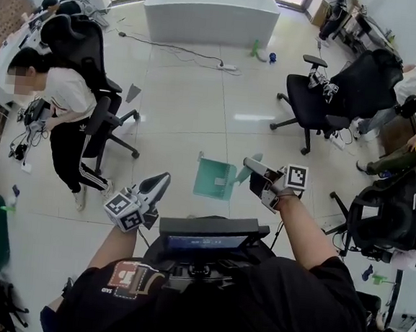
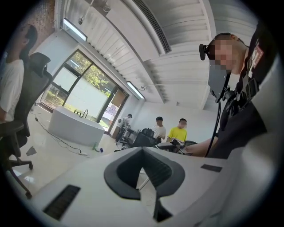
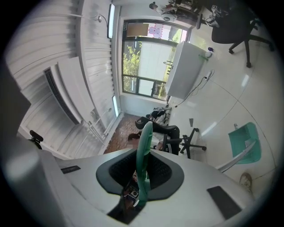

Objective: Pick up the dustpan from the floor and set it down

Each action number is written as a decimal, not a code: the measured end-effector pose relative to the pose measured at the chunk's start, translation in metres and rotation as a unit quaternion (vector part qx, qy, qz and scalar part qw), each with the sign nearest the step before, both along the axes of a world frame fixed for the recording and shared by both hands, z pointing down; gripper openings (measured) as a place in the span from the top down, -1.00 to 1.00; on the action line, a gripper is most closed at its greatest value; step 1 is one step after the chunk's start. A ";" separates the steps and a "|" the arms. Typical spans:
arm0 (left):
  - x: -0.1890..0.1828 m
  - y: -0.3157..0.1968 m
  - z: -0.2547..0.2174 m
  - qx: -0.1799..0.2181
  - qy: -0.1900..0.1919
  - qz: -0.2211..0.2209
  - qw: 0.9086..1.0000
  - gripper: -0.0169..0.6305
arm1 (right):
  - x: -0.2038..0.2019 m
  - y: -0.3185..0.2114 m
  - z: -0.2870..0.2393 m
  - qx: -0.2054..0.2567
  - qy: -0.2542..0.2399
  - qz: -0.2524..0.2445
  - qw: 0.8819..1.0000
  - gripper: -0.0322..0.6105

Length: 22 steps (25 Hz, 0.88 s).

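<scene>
The green dustpan (image 1: 214,178) shows over the pale floor just ahead of me. Its green handle (image 1: 243,173) runs to my right gripper (image 1: 257,169), which is shut on it. In the right gripper view the green handle (image 3: 144,164) stands clamped between the dark pads, and the teal pan (image 3: 245,144) with a grey shaft shows at the right. Whether the pan touches the floor I cannot tell. My left gripper (image 1: 159,184) hangs lower left of the pan, apart from it. Its jaws (image 2: 143,166) are shut with nothing between them.
A person stands by a black office chair (image 1: 92,79) at the left. Another black chair (image 1: 322,99) and seated people are at the right. A white tub (image 1: 210,14) stands at the back, with a cable (image 1: 175,48) on the floor before it.
</scene>
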<state>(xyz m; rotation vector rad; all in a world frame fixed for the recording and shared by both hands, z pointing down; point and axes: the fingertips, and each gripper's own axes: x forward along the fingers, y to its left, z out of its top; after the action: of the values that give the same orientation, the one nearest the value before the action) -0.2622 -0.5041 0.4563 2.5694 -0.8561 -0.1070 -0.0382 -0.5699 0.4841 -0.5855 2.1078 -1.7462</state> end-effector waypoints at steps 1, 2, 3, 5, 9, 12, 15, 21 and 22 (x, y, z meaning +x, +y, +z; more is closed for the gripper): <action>0.007 0.012 -0.001 0.001 0.000 0.002 1.000 0.87 | 0.005 0.011 0.000 -0.001 -0.002 0.000 1.000 0.69; 0.017 0.028 -0.001 0.003 -0.002 0.004 1.000 0.87 | 0.013 0.025 0.001 -0.001 -0.005 0.000 1.000 0.69; 0.028 0.046 0.001 0.005 -0.005 0.004 1.000 0.87 | 0.022 0.040 0.004 -0.001 -0.009 -0.002 1.000 0.69; 0.054 0.081 0.005 0.008 -0.015 0.000 1.000 0.87 | 0.043 0.067 0.012 -0.001 -0.017 -0.010 1.000 0.69; 0.122 0.142 0.019 -0.005 -0.032 -0.031 0.999 0.87 | 0.088 0.115 0.039 -0.014 -0.019 -0.044 0.999 0.69; 0.175 0.190 0.034 -0.019 -0.035 -0.047 0.998 0.87 | 0.120 0.151 0.062 -0.017 -0.016 -0.075 0.997 0.69; 0.203 0.229 0.042 -0.036 -0.038 -0.051 0.997 0.87 | 0.134 0.179 0.083 -0.029 -0.021 -0.087 0.996 0.69; 0.199 0.263 0.064 -0.057 -0.037 -0.052 0.996 0.87 | 0.130 0.210 0.134 -0.062 -0.013 -0.088 0.994 0.69; 0.193 0.265 0.071 -0.059 -0.035 -0.050 0.996 0.87 | 0.126 0.213 0.142 -0.065 -0.013 -0.087 0.994 0.69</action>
<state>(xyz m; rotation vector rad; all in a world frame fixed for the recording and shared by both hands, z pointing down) -0.0696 -0.2392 0.5271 2.4323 -0.9872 0.0037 0.0876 -0.3570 0.6262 -0.4209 2.0953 -1.9858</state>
